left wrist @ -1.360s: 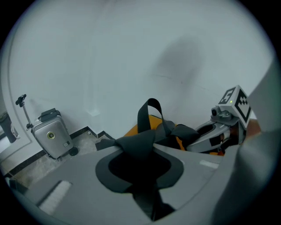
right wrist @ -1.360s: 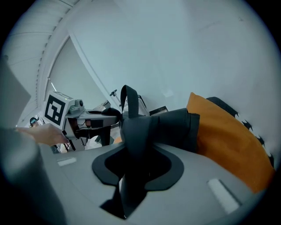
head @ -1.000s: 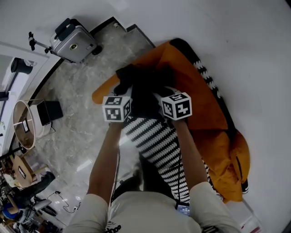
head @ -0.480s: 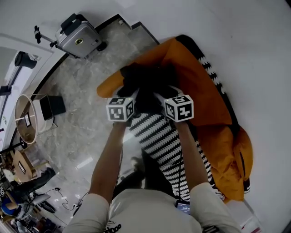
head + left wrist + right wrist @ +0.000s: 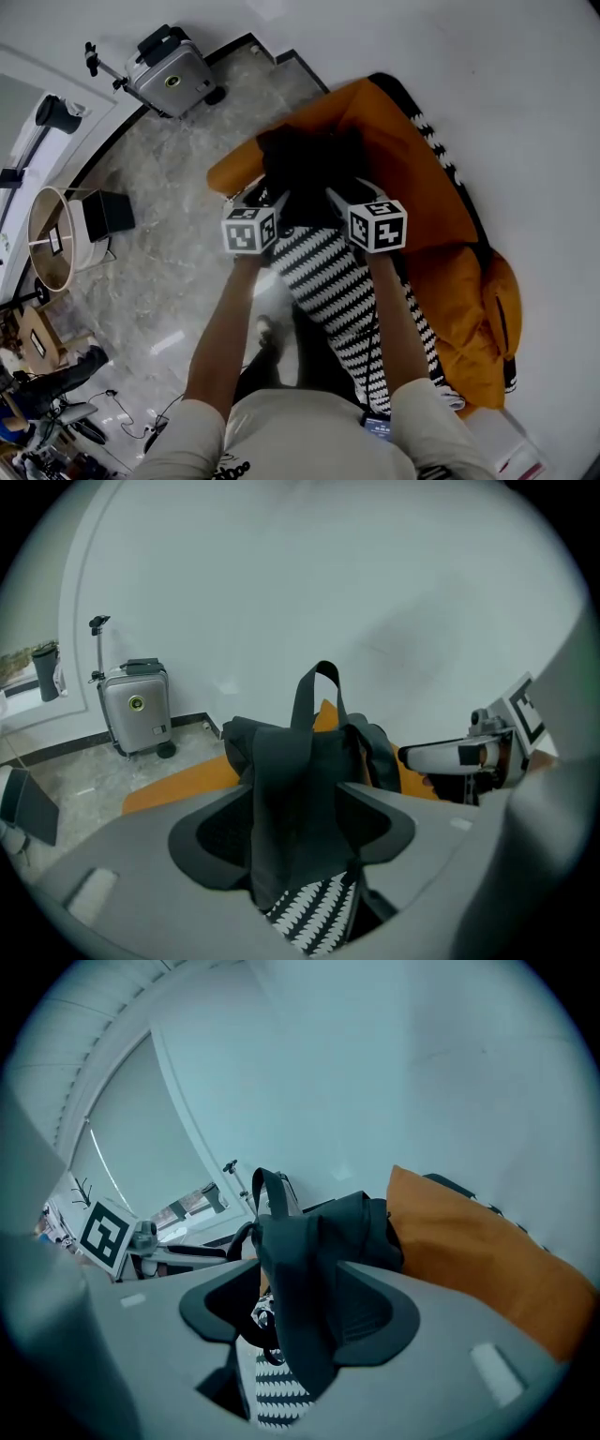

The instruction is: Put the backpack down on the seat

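The black backpack rests on the orange seat, just past a black-and-white striped cushion. My left gripper sits at the bag's left side and my right gripper at its right. Both sets of jaws are opening. In the left gripper view a black backpack strap hangs loose between the spread jaws of the left gripper. In the right gripper view another strap hangs between the wide jaws of the right gripper. The pads do not press on either strap.
A silver suitcase stands on the marble floor by the white wall. A round basket-like stand and a black box sit at the left. The person's foot is beside the seat.
Both grippers' jaws have spread apart and the straps now hang slack. The backpack sits lower on the orange seat. The view has shifted slightly.
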Demonstrator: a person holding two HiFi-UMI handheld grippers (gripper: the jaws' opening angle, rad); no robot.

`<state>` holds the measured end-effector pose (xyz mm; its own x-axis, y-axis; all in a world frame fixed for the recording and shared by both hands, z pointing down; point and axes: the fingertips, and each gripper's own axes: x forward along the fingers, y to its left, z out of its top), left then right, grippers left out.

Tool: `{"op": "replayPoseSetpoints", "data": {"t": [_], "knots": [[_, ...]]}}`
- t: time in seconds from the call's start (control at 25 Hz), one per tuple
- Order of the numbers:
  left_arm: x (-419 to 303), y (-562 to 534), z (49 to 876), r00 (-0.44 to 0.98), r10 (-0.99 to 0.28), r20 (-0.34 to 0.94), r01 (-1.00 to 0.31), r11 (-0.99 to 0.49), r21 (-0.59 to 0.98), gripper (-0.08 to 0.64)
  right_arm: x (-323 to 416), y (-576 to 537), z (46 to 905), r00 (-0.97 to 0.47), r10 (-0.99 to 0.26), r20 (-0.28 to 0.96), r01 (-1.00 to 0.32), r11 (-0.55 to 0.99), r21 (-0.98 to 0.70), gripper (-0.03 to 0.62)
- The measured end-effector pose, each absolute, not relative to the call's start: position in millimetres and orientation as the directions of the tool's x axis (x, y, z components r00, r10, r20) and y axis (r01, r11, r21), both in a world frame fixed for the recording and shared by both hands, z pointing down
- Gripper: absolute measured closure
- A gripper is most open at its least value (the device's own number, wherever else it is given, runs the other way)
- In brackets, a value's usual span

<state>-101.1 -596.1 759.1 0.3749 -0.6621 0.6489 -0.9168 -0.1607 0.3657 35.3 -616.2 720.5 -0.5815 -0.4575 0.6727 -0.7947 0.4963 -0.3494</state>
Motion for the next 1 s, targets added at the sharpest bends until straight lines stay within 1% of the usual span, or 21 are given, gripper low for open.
{"op": "replayPoseSetpoints", "data": {"t": [0.12,0.4,0.6,0.76,0.88,1.0], "knots": [[-105,-579,758,0.381,-0.663,0.645,-0.914,-0.163,0.372,0.276,37,-601,713,-0.566,-0.47,0.677,-0.805,0.492,-0.332,0.342],[-134,-539,739,0.392,-0.678,0.623,-0.906,-0.167,0.388,0.278,37,-561,685,-0.55,-0.488,0.678,-0.819,0.477,-0.32,0.374],[-158,-498,712,0.412,-0.687,0.599,-0.898,-0.196,0.393,0.295,36,-529,651,-0.522,-0.532,0.666,-0.841,0.448,-0.302,0.397],[-175,-462,687,0.42,-0.705,0.572,-0.897,-0.227,0.38,0.321,38,-496,627,-0.508,-0.565,0.649,-0.854,0.426,-0.298,0.442],[-184,-435,663,0.425,-0.719,0.55,-0.901,-0.274,0.338,0.336,37,-470,608,-0.485,-0.6,0.637,-0.869,0.41,-0.275,0.476],[-190,-408,639,0.425,-0.73,0.535,-0.905,-0.343,0.25,0.356,32,-443,589,-0.458,-0.63,0.627,-0.88,0.422,-0.218,0.503]]}}
